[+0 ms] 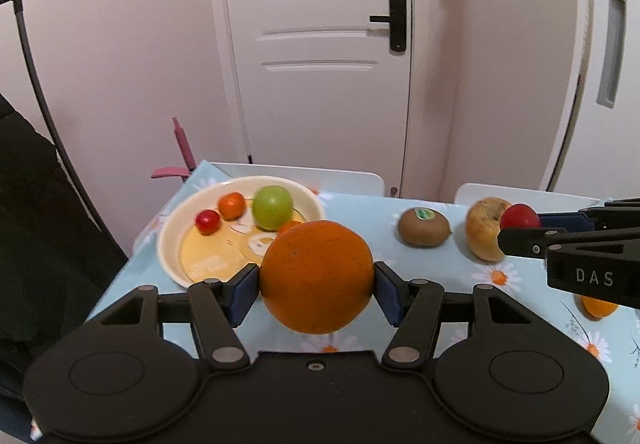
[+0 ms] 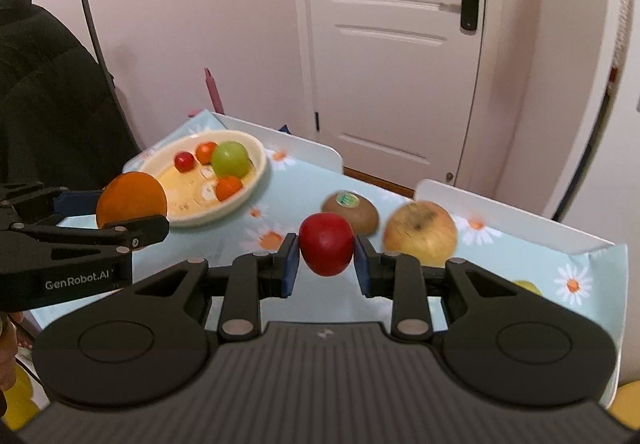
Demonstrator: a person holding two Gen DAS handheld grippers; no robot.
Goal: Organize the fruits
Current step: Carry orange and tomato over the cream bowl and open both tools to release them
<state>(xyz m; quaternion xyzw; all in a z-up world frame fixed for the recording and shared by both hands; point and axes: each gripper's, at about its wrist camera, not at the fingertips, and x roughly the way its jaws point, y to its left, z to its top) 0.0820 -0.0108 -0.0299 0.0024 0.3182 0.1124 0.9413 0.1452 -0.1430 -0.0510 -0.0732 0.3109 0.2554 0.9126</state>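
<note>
My left gripper (image 1: 317, 282) is shut on a large orange (image 1: 317, 276) and holds it above the table, just short of the cream bowl (image 1: 176, 228). The bowl holds a green apple (image 1: 272, 207), a small red fruit (image 1: 207, 221) and small orange fruits (image 1: 232, 205). My right gripper (image 2: 326, 262) is shut on a red fruit (image 2: 327, 249), held above the table. A kiwi (image 2: 352, 210) and a yellow apple (image 2: 420, 236) lie on the cloth beyond it. The orange (image 2: 130, 200) also shows in the right wrist view.
The table has a light-blue daisy cloth (image 1: 440, 308) and white raised edges (image 2: 500, 212). Another orange fruit (image 1: 598, 307) lies under the right gripper. A yellow fruit (image 2: 528, 288) lies at the right. A dark jacket (image 2: 48, 92) hangs at the left. A white door (image 1: 320, 44) stands behind.
</note>
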